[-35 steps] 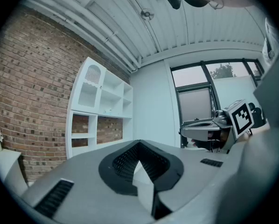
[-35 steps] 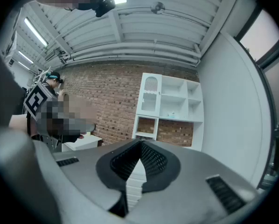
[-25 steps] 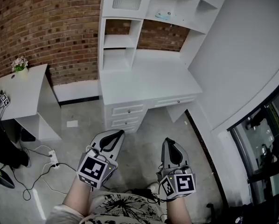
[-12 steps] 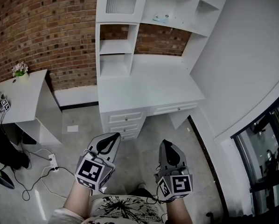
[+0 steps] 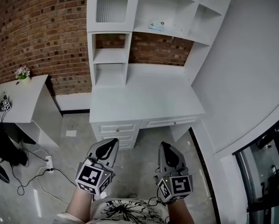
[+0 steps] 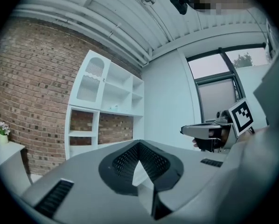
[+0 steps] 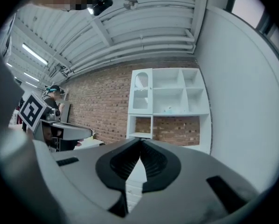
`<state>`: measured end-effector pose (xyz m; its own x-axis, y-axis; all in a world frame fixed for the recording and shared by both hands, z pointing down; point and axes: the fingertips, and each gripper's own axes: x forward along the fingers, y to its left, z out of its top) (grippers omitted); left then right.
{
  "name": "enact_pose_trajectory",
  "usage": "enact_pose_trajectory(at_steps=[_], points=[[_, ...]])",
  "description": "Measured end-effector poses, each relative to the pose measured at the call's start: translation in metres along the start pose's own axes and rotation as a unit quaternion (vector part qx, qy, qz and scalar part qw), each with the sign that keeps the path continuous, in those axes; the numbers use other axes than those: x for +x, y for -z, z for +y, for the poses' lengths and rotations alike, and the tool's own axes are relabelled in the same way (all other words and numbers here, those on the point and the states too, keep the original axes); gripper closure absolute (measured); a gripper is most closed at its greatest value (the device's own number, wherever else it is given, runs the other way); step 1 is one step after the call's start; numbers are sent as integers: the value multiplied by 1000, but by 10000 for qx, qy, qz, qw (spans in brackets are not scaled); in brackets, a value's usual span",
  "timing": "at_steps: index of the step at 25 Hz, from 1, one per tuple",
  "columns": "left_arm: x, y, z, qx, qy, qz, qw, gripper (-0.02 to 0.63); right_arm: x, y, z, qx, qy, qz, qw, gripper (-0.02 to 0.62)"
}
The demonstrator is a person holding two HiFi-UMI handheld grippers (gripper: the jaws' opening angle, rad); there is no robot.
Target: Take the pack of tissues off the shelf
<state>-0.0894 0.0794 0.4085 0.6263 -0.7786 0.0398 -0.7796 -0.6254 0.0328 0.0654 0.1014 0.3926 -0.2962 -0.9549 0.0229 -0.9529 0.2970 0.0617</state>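
The small pale pack of tissues (image 5: 156, 24) lies on a smooth white shelf (image 5: 186, 33) before rough red brick (image 5: 37, 27) at upper centre, while only the gripper views show the left gripper (image 5: 112, 142) and right gripper (image 5: 163, 145) with ribbed black jaws pressed together, empty.

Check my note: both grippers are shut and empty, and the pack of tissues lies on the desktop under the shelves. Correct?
Not quite. The head view shows the pack of tissues lying on an upper shelf, not on the desktop. The rest holds: the left gripper and the right gripper are shut and empty, as their own views show.
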Motion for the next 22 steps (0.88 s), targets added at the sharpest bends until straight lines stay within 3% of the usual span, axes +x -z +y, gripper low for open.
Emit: enact_pose_trajectory(at_steps=[5, 12, 18, 22], points=[[40, 6, -31, -65, -126, 19, 9999, 591, -2, 12, -45, 12, -168, 120, 9998, 589], [93, 21, -58, 67, 104, 272, 9996, 591, 13, 30, -86, 122, -213, 125, 9996, 589], [139, 24, -34, 101, 67, 284, 9995, 591, 62, 42, -113, 212, -217, 230, 9993, 589], [181, 27, -4, -90, -13, 329, 9994, 592, 105, 46, -124, 54, -368, 336, 9987, 589]])
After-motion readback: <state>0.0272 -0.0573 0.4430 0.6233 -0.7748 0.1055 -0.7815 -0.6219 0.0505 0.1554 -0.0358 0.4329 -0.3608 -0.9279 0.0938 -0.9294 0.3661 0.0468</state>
